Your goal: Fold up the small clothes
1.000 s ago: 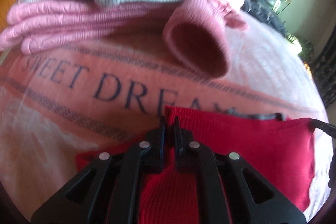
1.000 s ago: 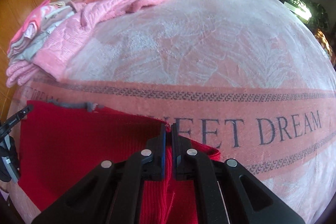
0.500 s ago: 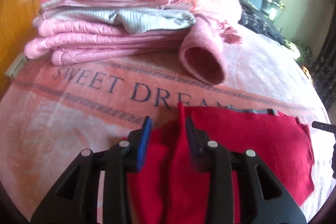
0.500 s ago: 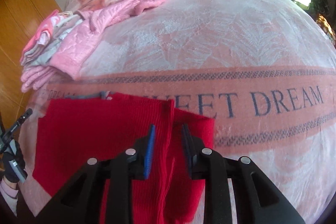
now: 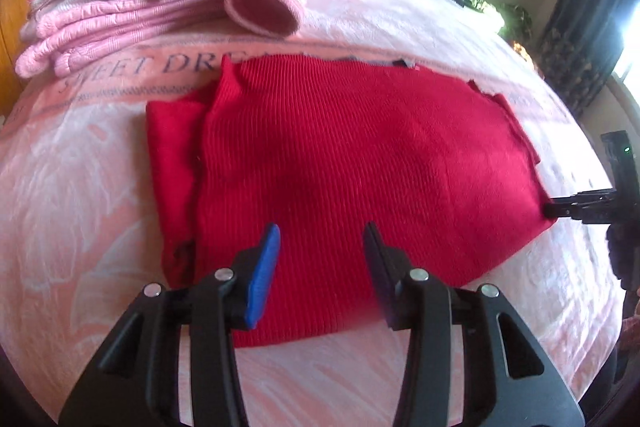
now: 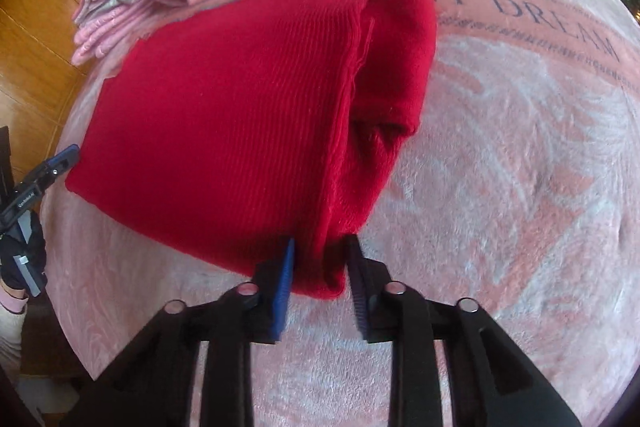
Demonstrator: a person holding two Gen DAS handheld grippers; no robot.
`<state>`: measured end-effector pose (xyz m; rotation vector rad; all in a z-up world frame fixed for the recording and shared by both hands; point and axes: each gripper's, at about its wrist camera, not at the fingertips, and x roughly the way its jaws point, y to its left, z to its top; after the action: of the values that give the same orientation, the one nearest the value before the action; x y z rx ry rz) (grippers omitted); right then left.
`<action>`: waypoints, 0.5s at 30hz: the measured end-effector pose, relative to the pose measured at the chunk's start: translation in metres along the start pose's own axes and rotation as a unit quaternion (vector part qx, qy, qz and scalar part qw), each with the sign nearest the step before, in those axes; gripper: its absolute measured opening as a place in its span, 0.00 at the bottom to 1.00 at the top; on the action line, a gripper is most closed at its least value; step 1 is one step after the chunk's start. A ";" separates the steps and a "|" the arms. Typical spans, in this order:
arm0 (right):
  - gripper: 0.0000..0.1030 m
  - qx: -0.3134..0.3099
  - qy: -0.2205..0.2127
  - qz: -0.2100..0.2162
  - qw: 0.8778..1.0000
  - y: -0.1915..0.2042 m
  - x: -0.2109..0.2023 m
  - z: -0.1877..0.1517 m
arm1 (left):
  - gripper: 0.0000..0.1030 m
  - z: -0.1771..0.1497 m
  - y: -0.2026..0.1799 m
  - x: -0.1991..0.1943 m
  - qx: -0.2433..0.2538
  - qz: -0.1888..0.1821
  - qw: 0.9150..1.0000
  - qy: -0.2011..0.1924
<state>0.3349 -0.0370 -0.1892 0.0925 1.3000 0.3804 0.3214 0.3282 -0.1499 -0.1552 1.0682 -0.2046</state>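
Lay folded on the bed blanket (image 5: 100, 195), red knit garment (image 5: 360, 163), with left tool (image 5: 320, 259) spread wide above it and right tool (image 6: 320, 259) part-open astride its near corner — risked snagging 1 layer, dragging fold apart.

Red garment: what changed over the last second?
Both hand-held grippers let go. The left hand-held gripper and right hand-held gripper were pinched shut on the far edge of the red garment; both now stand open and drawn back over its near edge. The garment lies released, side flap folded over. The pink clothes stack and blanket stayed put.
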 end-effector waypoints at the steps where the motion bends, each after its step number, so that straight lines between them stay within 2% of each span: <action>1: 0.11 0.000 -0.003 0.003 1.000 0.000 -0.002 -0.001 | 0.42 -0.004 0.001 0.005 -0.004 0.002 1.000 0.013; 2: 0.08 0.001 -0.009 0.007 1.000 0.000 -0.007 -0.002 | 0.41 -0.006 0.003 0.009 -0.008 0.003 1.000 0.021; 5: 0.06 0.003 -0.010 -0.009 1.000 -0.006 -0.016 -0.005 | 0.40 -0.010 0.013 0.021 -0.017 0.006 0.999 0.042; 8: 0.06 0.001 0.008 -0.020 1.000 -0.010 -0.007 -0.011 | 0.39 -0.013 0.019 0.023 -0.021 0.000 0.999 0.039; 15: 0.07 0.003 0.008 -0.028 1.000 -0.008 0.006 -0.012 | 0.41 -0.017 0.017 0.027 0.001 0.008 0.999 0.031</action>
<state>0.3269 -0.0438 -0.1999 0.0569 1.3173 0.3296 0.3204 0.3380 -0.1850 -0.1396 1.1298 -0.1958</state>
